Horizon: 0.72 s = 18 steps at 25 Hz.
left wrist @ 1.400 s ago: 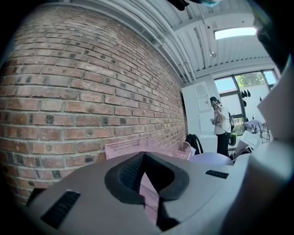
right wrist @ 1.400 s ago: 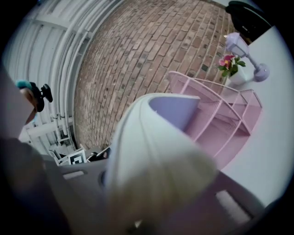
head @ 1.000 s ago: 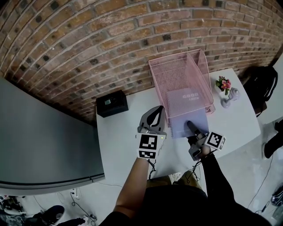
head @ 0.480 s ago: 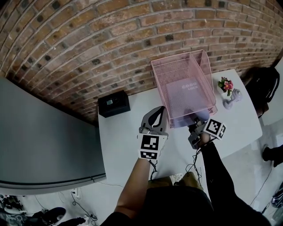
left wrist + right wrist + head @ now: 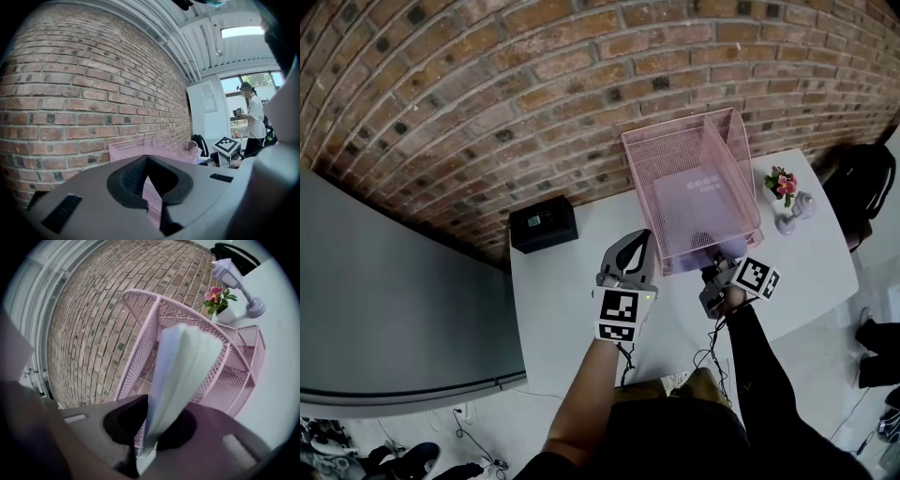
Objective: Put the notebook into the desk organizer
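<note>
Since a second ago the right gripper [image 5: 143, 437] has pushed forward to the open front of the pink wire-mesh desk organizer [image 5: 136, 348], carrying the lavender soft-cover notebook [image 5: 182, 366] from the white desk [image 5: 572, 281] into it. Its jaws are clamped on the notebook's near edge. The notebook now lies almost wholly inside the organizer, with only that gripped edge at the mouth. The left gripper [image 5: 151, 187] has its jaws pressed together with nothing between them, and hovers over the desk just left of the organizer's front corner. Farther left a black box [image 5: 542, 223] sits against the red brick wall [image 5: 487, 94]. A small pot of pink flowers [image 5: 782, 185] stands to the organizer's right.
</note>
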Available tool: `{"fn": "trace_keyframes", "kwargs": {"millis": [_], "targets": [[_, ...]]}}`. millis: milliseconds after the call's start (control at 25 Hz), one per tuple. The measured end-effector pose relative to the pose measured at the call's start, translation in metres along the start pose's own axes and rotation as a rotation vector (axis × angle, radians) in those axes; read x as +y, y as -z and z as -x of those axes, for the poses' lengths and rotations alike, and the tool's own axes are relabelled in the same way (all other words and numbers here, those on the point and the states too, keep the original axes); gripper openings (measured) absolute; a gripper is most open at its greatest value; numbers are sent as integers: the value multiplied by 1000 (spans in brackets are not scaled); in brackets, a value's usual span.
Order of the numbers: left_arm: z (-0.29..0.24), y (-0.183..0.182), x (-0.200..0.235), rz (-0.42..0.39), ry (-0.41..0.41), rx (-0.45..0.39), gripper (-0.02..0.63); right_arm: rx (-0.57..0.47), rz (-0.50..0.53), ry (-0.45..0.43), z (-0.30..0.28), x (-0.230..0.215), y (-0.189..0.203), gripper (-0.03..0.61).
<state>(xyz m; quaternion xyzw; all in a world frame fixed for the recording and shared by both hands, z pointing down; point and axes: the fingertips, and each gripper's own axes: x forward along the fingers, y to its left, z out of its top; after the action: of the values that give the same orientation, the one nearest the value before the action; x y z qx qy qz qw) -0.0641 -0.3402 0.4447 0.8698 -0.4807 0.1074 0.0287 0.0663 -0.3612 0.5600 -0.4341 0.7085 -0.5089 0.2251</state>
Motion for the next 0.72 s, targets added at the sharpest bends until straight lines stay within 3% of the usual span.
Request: {"fn": "trace_keyframes", "kwargs": {"millis": [400, 720], "targets": [[-1, 0, -2, -3, -1, 4, 5, 58, 175, 110, 9, -4, 6, 134], [2, -1, -7, -1, -3, 1, 3, 111, 207, 251, 24, -17, 9, 140]]}}
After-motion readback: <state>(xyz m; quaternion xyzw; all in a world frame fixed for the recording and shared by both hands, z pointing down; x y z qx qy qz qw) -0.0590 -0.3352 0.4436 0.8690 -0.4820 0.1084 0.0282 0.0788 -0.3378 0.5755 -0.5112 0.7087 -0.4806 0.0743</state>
